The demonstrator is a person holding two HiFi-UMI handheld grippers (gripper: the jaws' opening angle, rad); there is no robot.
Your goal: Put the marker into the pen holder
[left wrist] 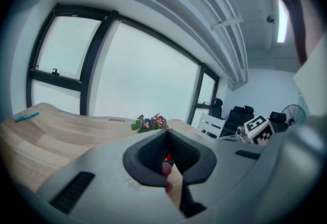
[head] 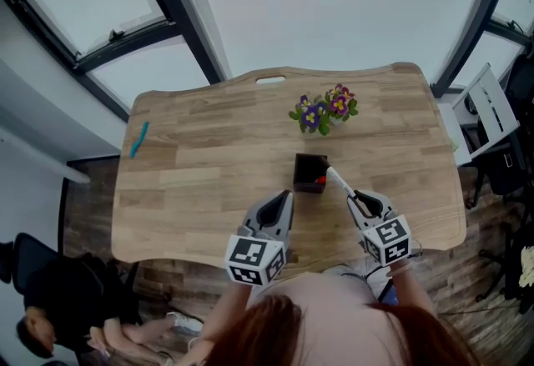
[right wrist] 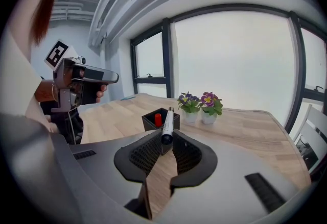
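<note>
The right gripper [head: 357,199] clamps the marker [head: 338,181], whose far end is at the rim of the black holder [head: 302,164]. The left gripper [head: 286,198] hovers near the holder, jaws together and empty.

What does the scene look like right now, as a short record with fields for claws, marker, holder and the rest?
right claw: shut on the marker
left claw: shut, empty, held above the table
marker: white body, pointing toward the pen holder, not yet in
pen holder: black, square, upright, with a red-capped item inside
other: two flower pots beyond the holder; teal item at the far left edge
</note>
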